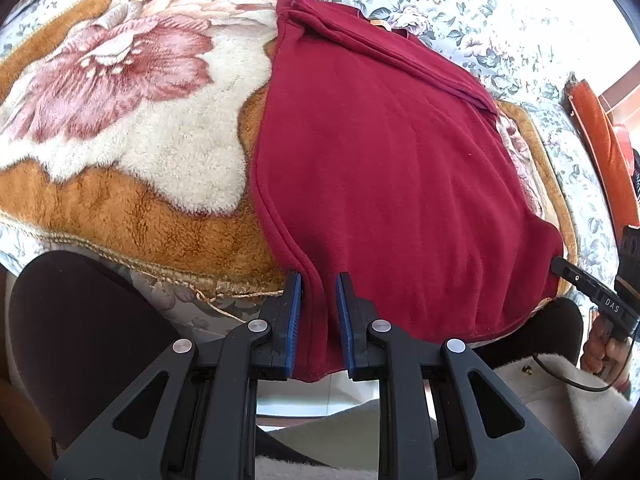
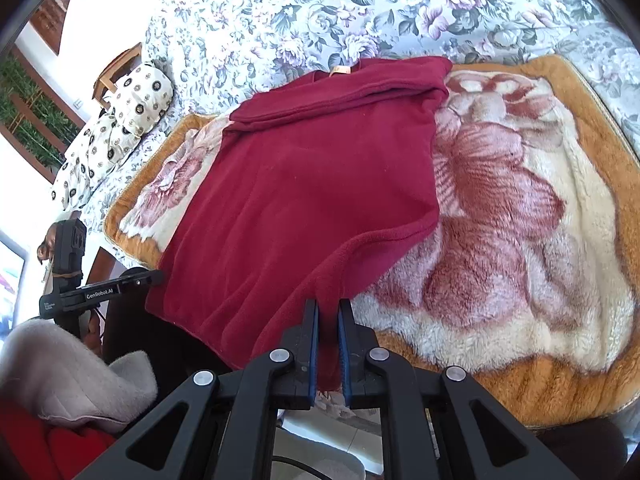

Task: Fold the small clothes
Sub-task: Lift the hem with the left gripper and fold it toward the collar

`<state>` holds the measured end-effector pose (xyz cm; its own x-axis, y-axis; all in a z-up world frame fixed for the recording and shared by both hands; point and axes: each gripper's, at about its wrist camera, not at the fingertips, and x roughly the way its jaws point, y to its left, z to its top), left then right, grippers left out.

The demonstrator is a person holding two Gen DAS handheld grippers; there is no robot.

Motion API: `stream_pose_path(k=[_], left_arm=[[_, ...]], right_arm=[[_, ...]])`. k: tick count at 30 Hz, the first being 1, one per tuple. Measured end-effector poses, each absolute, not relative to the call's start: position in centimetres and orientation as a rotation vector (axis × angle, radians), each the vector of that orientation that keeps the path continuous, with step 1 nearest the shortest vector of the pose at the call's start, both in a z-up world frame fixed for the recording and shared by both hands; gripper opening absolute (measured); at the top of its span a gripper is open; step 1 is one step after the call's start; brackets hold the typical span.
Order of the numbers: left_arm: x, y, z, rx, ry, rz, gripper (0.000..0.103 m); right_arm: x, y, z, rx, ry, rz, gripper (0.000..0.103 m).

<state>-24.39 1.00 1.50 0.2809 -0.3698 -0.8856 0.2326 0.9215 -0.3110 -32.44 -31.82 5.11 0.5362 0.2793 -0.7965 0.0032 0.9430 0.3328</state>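
A dark red fleece garment (image 1: 380,152) lies spread on a plush flower-patterned blanket (image 1: 132,120), its sleeves folded across the far end. My left gripper (image 1: 319,280) is shut on the garment's near hem at its left corner. My right gripper (image 2: 328,308) is shut on the near hem at the garment's (image 2: 304,184) right corner. Each gripper also shows in the other's view at the hem: the right one (image 1: 560,266), the left one (image 2: 154,278).
The blanket (image 2: 520,208) lies on a floral bedspread (image 2: 300,12). Patterned pillows (image 2: 120,120) sit at the far left. A pale fleece item (image 2: 68,372) and red cloth (image 2: 48,448) lie near the bed's front edge. An orange object (image 1: 600,136) stands at the right.
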Motion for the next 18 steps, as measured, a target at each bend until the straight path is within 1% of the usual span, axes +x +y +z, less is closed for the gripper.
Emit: stream_pose_path(k=[3,6,7,8,10,12,18], left_arm=[[-24.3,1.3,0.9,-0.175,1.258,-0.421,0.016],[-24.2,1.8,0.1,-0.229,1.291,-0.436,0.023],[-24.3,2.0,-0.1,-0.238,1.296,-0.436,0.033],[-24.3,2.1,-0.2,-0.247,1.298,-0.437,0.047],[-24.2,2.3,-0.8,-0.288,1.311,-0.442,0.062],[-24.1,2.3,-1.5,-0.327,1.332,-0.448,0.063],[-24.2,1.7,-3.4,-0.292,1.376,-0.433,0.062]], right_arm=[[-32.3,-31.9,5.2,0.312,0.993,0.169,0.008],[-32.1,-31.9,5.1,0.322,0.991,0.168,0.008],[-32.1,-31.9,5.0,0.328,0.993,0.167,0.008],[-31.9,-32.1,4.9,0.333,0.996,0.167,0.008],[-31.8,-32.3,4.6,0.351,1.004,0.167,0.008],[-31.8,-32.4,4.4,0.358,1.01,0.164,0.008],[-31.7,-32.6,4.0,0.378,1.018,0.169,0.008]])
